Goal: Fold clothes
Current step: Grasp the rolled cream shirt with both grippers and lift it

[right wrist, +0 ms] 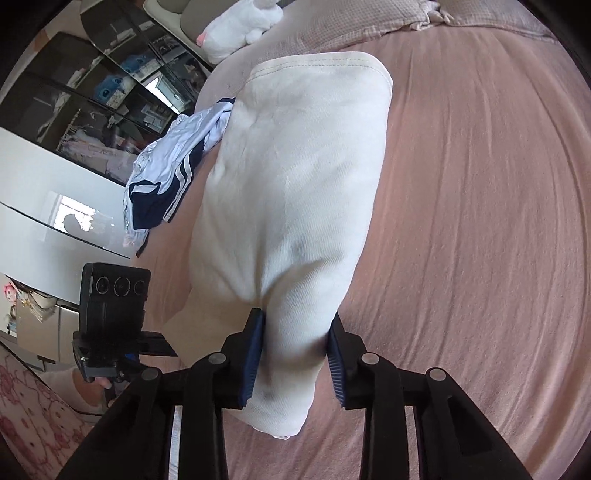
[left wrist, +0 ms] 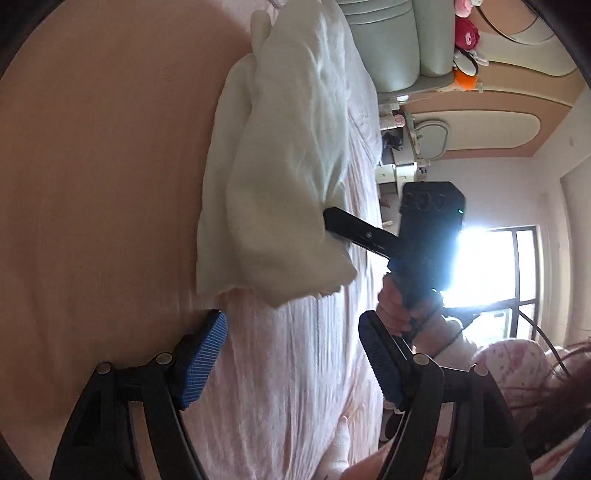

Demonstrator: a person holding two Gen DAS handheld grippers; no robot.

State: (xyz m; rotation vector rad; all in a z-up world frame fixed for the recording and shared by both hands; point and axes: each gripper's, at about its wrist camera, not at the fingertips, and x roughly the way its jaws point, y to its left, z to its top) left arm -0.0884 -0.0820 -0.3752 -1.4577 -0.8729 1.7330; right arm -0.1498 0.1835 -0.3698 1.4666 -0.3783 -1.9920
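A cream-white knit garment (right wrist: 295,177) lies bunched lengthwise on the pink bedsheet (right wrist: 480,221). My right gripper (right wrist: 295,358) is shut on its near end, with the blue pads pressing a thick fold from both sides. In the left wrist view the same garment (left wrist: 288,166) hangs lifted from the bed, and the right gripper (left wrist: 332,221) bites into its edge. My left gripper (left wrist: 291,321) stands open just short of the garment's lower hem, and only bedsheet shows between its blue pads (left wrist: 207,362). In the right wrist view the left gripper (right wrist: 159,343) sits beside the garment's left edge.
A light-blue and navy striped sports garment (right wrist: 166,173) lies crumpled at the bed's left side. A white plush toy (right wrist: 236,29) sits beyond it, next to dark glass cabinets (right wrist: 92,92). A bright window (left wrist: 498,266) and a person's patterned sleeve (left wrist: 517,354) are on the right.
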